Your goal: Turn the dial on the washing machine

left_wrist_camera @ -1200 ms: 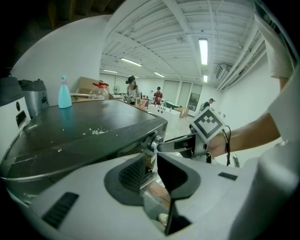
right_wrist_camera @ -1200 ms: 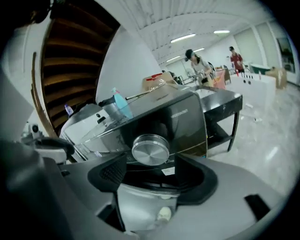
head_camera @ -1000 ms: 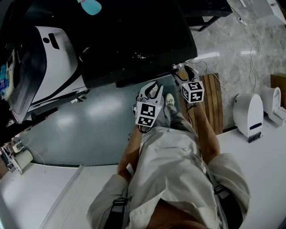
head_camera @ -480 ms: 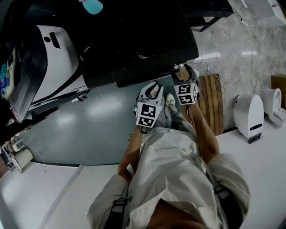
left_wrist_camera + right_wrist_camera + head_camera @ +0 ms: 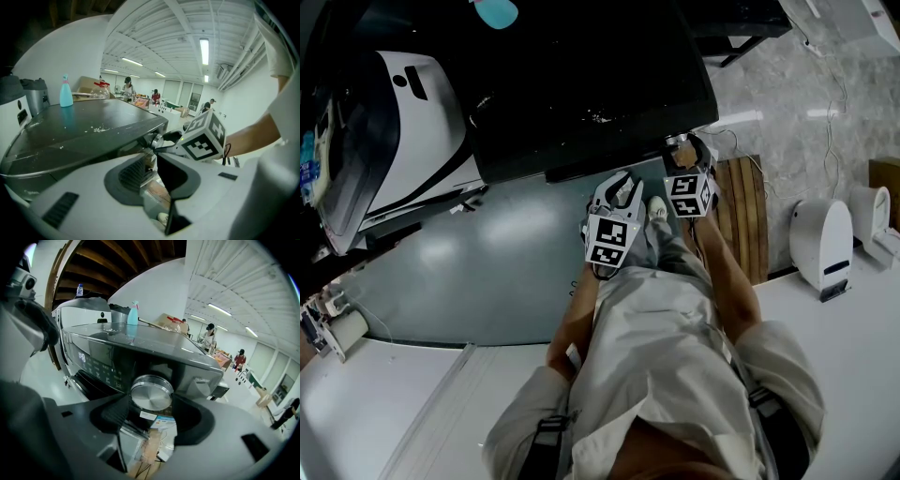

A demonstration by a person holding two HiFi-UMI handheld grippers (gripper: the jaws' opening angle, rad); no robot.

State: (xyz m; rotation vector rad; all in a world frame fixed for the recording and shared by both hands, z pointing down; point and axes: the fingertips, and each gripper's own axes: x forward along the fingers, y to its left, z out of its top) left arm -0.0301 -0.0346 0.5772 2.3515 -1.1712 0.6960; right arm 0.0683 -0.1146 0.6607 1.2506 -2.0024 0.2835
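The right gripper (image 5: 151, 417) holds its fingers (image 5: 112, 414) wide, one at each side of the silver dial (image 5: 151, 392) on the washing machine (image 5: 140, 350) front; the left gripper (image 5: 154, 174), slightly apart and empty, hangs just left

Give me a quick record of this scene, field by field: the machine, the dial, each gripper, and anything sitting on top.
machine: washing machine, dark, glossy top
dial: dial, round, silver, on the front panel
right gripper: right gripper, jaws apart, one on each side of the dial; no clear contact
left gripper: left gripper, jaws apart, nothing between them, beside the right gripper
on top: blue spray bottle, upright, at the far end
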